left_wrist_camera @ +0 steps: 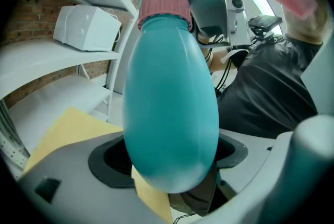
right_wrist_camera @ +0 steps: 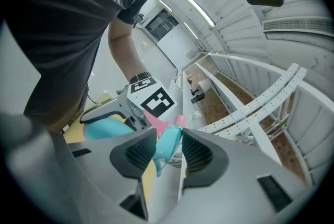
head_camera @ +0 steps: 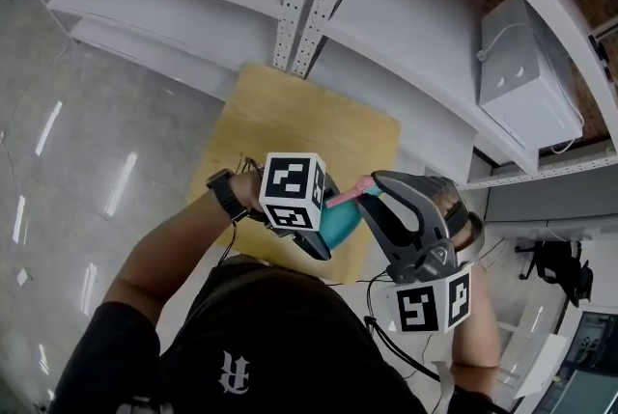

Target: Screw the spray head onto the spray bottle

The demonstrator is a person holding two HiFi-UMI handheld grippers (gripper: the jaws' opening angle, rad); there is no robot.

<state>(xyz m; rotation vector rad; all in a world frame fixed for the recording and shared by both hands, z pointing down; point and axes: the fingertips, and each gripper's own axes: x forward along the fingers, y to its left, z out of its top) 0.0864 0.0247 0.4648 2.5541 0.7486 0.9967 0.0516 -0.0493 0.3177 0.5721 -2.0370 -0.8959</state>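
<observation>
Left gripper view: teal plastic spray bottle (left_wrist_camera: 169, 103), likely light and slippery, clamped at its belly by left gripper (left_wrist_camera: 169, 160) above yellow tabletop's (head_camera: 290, 123) near edge; right gripper (right_wrist_camera: 168, 157) pinches teal-pink spray head (right_wrist_camera: 169, 137)

Smooth plastic spray bottle (left_wrist_camera: 172, 113) over a matt wooden table (head_camera: 290, 132).

teal spray bottle (left_wrist_camera: 169, 113), pink-teal spray head (right_wrist_camera: 168, 140)

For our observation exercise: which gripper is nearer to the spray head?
Right. The right gripper is closed on the spray head itself; the left gripper clamps the teal bottle lower down, on its body, below the pink collar.
</observation>
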